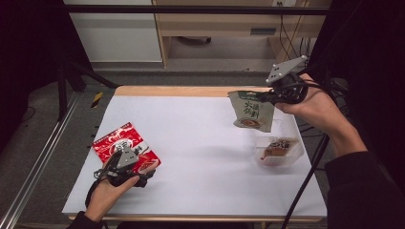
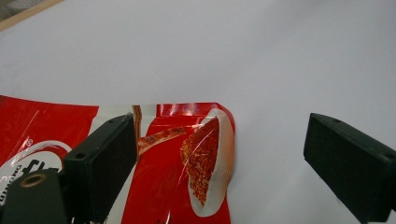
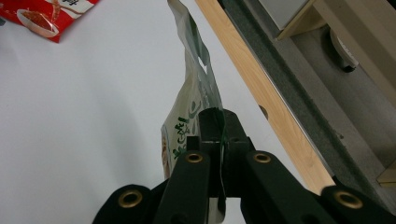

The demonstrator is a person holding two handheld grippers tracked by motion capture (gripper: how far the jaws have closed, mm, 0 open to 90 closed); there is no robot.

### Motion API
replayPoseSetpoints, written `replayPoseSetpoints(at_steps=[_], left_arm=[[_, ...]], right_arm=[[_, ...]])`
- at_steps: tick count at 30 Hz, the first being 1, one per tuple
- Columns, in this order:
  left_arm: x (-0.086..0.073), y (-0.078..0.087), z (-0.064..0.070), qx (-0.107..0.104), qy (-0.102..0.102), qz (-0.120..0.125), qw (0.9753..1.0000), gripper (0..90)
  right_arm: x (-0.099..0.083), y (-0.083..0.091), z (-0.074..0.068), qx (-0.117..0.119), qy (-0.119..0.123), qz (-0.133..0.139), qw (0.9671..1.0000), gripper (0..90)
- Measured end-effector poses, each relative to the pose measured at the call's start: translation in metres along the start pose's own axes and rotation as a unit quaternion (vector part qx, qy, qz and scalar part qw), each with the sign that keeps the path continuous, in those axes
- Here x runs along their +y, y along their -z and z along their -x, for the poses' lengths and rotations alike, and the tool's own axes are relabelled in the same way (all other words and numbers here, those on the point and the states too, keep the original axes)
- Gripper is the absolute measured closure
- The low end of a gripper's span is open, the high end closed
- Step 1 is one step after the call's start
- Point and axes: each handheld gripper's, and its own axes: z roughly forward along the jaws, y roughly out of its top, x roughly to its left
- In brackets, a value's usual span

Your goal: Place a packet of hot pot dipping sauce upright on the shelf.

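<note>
On the white counter (image 1: pixel 200 157), a red pouch (image 1: pixel 125 148) lies flat near the left edge, its long axis running diagonally from the far left toward the near right. Its film is glossy and crinkled, printed with a white oval and a heap of red flakes. The left gripper (image 1: pixel 125 162) hangs over the pouch's near end, held by the left hand (image 1: pixel 106 193). In the left gripper view the jaws stand wide apart: one black block sits above the red pouch (image 2: pixel 187 158), the other above bare counter (image 2: pixel 280 70) to the side, with the pouch's rounded corner between them.

The right hand (image 1: pixel 317 107) holds the right gripper (image 1: pixel 274 95) raised over the far right part of the counter. Its jaws are pressed together on the top edge of a green pouch (image 1: pixel 251 112), which hangs clear of the surface, long axis roughly vertical and bottom edge pointing down. The pouch is pale green and cream, thin and flexible, with dark green characters on its face. In the right gripper view the green pouch (image 3: pixel 191 107) is seen edge-on, pinched between the black jaws of the right gripper (image 3: pixel 223 140), extending away along the counter's wooden far rim.

Just below the hanging pouch, a clear plastic tray (image 1: pixel 278 151) rests on the counter near the right edge, holding something brown-orange under a label.
</note>
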Motion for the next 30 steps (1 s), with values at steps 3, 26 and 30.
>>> replayPoseSetpoints(at_steps=[3,26,30], left_arm=[[0.0,0.0,-0.002,0.003,0.002,-0.004,1.0,9.3],[-0.007,0.004,-0.003,0.011,0.021,-0.006,0.9997,9.3],[-0.006,0.004,-0.003,0.01,0.02,-0.007,0.9997,9.5]], right_arm=[[-0.012,0.002,0.004,-0.002,-0.009,0.003,1.0,90.0],[-0.068,0.013,0.014,0.001,-0.04,0.015,0.9991,90.0],[-0.072,0.015,0.017,-0.003,-0.041,0.014,0.9991,90.0]])
